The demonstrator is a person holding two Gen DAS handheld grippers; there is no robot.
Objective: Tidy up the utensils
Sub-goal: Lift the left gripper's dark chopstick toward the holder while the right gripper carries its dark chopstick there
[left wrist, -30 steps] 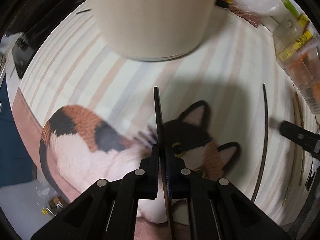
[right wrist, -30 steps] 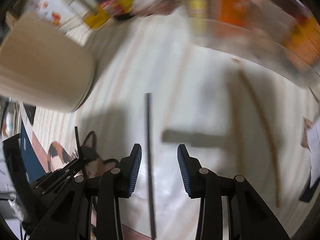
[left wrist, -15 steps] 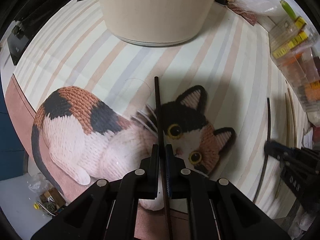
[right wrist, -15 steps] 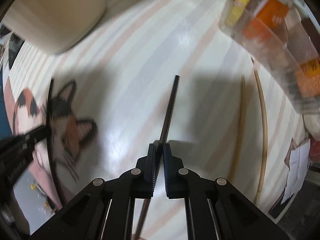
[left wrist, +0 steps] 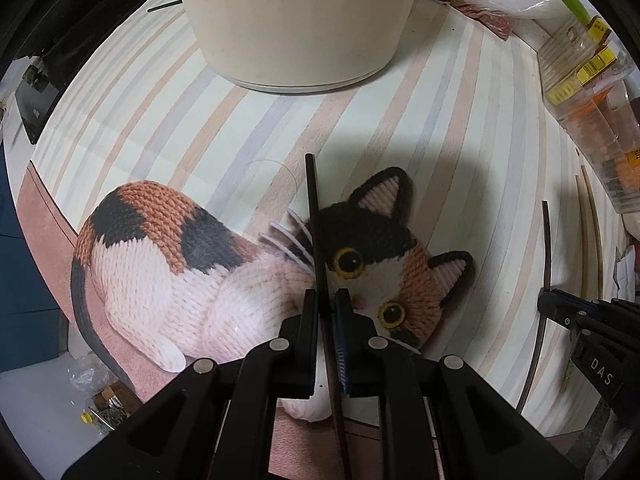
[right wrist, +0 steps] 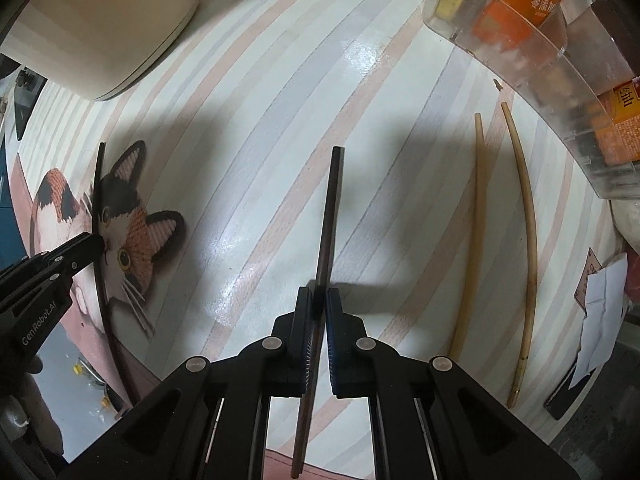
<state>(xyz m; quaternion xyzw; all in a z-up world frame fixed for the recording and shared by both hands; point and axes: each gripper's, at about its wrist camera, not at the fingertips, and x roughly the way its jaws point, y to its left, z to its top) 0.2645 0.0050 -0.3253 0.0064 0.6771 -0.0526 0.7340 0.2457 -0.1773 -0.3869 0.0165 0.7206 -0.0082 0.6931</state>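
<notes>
Both tongs clamped – left tongs (left wrist: 327,312) on dark chopstick (left wrist: 316,224), right tongs (right wrist: 319,304) on second chopstick (right wrist: 330,216) – next, likely pair them.

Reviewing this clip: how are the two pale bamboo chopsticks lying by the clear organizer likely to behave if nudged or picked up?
The two pale bamboo chopsticks look thin and rounded, so a sideways nudge would probably roll them on the glossy striped tablecloth. They are likely light and stiff; their curve is probably fisheye distortion. Lying flat, they may be awkward for a gripper to get under.
</notes>
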